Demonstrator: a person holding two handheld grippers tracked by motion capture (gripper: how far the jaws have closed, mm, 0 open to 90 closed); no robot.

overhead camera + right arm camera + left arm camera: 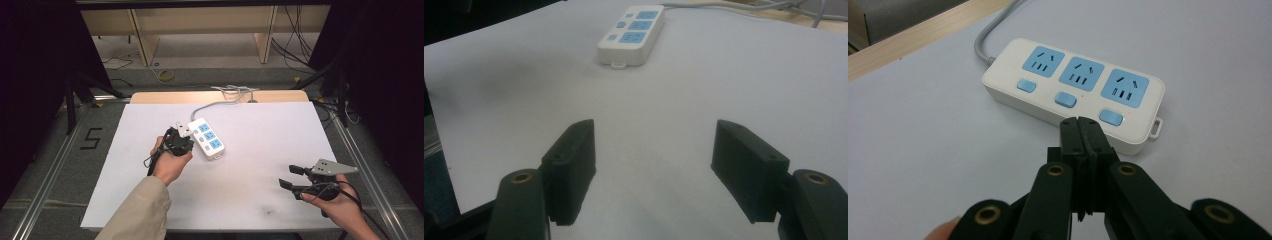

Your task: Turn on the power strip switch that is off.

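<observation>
While the left tool (1082, 125) hangs just over the near edge of the white plastic power strip with three blue sockets and three blue buttons (1075, 92), its jaws are pressed together with nothing between them. This strip lies flat on the white surface (260, 165), a little left of the middle, and its grey cable (212, 106) runs off to the far edge. I judge that the closed tip is aimed at one blue button (1111, 118), so the pressing is not yet done. All sockets are empty. The right tool (290, 177) waits well apart, jaws spread wide, holding nothing.
</observation>
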